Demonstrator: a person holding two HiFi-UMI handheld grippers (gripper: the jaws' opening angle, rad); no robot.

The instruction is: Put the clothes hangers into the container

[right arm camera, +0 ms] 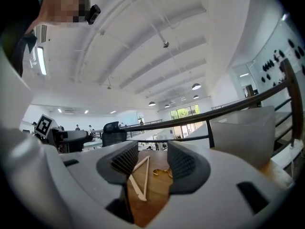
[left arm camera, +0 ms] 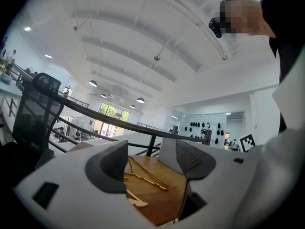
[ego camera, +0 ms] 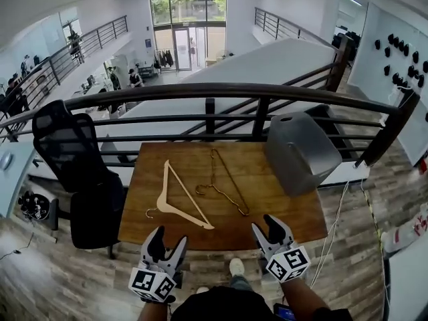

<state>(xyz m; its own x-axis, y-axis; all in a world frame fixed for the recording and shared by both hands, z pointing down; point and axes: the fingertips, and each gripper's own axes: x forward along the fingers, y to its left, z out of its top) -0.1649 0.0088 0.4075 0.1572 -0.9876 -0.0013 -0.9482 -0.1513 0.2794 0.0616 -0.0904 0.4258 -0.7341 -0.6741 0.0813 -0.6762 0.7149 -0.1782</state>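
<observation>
- Head view: the left gripper and the right gripper hang at the near edge of the table, both with jaws spread and nothing in them. A wooden hanger lies flat just ahead of the left one. A wire hanger lies ahead, between the two. The bin stands ahead and to the right of the right gripper.
- Left gripper view: the jaws are apart, and the wire hanger shows between them, well ahead. It looks thin, light and springy (likely to skate on the smooth tabletop). A pinch on the twisted neck under the hook seems the safest hold.
- Right gripper view: the jaws are apart and empty, with the wooden hanger ahead. It looks stiff, light and smooth-finished. I would take hold of it on a flat shoulder arm, near the middle.
</observation>
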